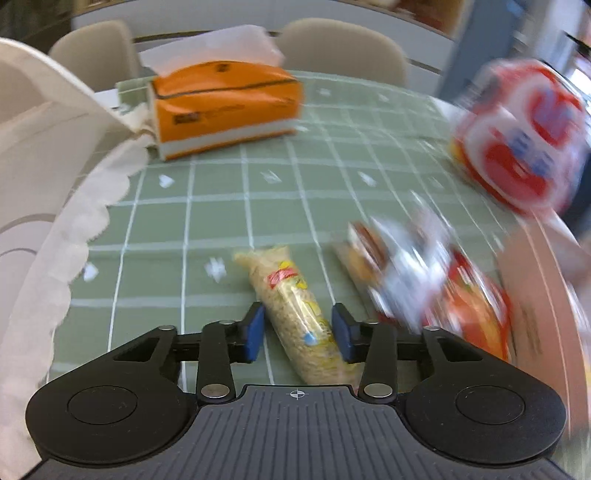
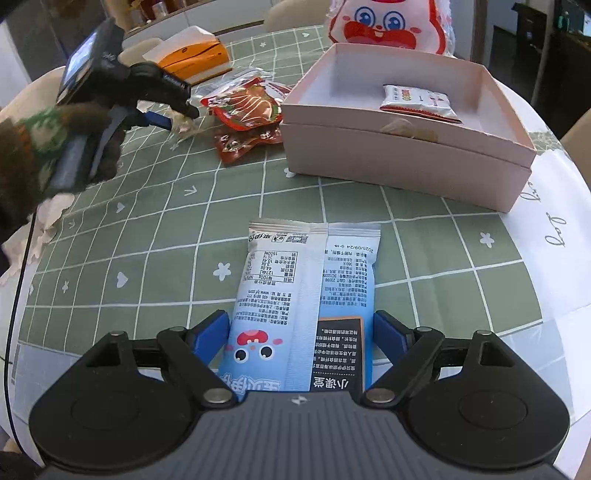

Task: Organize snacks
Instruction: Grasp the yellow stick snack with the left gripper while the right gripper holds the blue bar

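A clear roll-shaped packet of pale crisps [image 1: 291, 295] lies on the green checked cloth [image 1: 221, 206], and my left gripper [image 1: 298, 332] is shut on it, a blue pad against each side. In the right wrist view the left gripper [image 2: 181, 114] is at the far left, beside red snack packs [image 2: 251, 107]. My right gripper [image 2: 301, 332] is open around a light-blue snack packet [image 2: 295, 280] that lies flat, printed back up. The open pink box [image 2: 406, 158] at the right holds one small white-and-red packet [image 2: 421, 103].
An orange tissue pack [image 1: 225, 107] sits at the table's far side, with beige chairs [image 1: 343, 48] behind. A red-and-white rabbit-face bag [image 2: 384, 22] stands behind the box. More blurred snack packs [image 1: 424, 284] lie right of the roll. A person's sleeve [image 2: 37, 147] is at the left.
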The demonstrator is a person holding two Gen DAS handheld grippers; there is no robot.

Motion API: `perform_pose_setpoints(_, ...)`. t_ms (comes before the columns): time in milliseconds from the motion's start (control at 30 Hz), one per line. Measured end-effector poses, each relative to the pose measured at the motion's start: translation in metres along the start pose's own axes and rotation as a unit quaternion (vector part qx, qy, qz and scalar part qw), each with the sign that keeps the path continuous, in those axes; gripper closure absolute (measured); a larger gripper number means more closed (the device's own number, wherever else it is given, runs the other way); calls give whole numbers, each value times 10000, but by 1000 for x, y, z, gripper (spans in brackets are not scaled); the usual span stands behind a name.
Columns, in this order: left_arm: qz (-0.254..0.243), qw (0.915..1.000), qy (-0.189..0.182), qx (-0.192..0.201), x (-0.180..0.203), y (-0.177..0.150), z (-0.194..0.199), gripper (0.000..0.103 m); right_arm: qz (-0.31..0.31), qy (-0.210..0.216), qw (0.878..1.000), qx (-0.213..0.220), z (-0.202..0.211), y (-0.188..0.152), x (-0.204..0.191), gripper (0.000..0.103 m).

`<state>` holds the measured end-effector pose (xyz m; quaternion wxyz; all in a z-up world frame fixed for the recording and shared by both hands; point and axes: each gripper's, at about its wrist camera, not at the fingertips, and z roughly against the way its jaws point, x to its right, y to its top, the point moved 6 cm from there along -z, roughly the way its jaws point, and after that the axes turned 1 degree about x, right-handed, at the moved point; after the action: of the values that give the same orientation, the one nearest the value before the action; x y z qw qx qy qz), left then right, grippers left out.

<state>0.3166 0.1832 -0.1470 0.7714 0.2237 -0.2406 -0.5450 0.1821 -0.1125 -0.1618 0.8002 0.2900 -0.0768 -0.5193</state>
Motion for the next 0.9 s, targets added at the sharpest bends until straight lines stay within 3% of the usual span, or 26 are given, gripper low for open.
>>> perform_pose_setpoints(133, -908, 9957, -88, -146, 23, -40, 31, 67, 190, 54, 9998, 53, -2, -4, -4, 9)
perform_pose_setpoints(200, -1097, 9935, -216, -219, 30, -60, 46, 67, 255, 53, 9996, 99, -2, -5, -6, 7)
perform_pose_setpoints(400, -1112, 9897, -756, -487, 47, -114, 88, 67, 1105, -245, 9932, 260, -10, -16, -22, 0)
perform_pose_setpoints(667, -1342, 9853, -850, -637, 59, -153, 111, 67, 1038, -176, 9917, 733, -14, -17, -19, 0)
perform_pose_setpoints(900, -1219, 9861, -937, -625, 59, -159, 111, 67, 931, -262, 9947, 341, -16, -11, -20, 0)
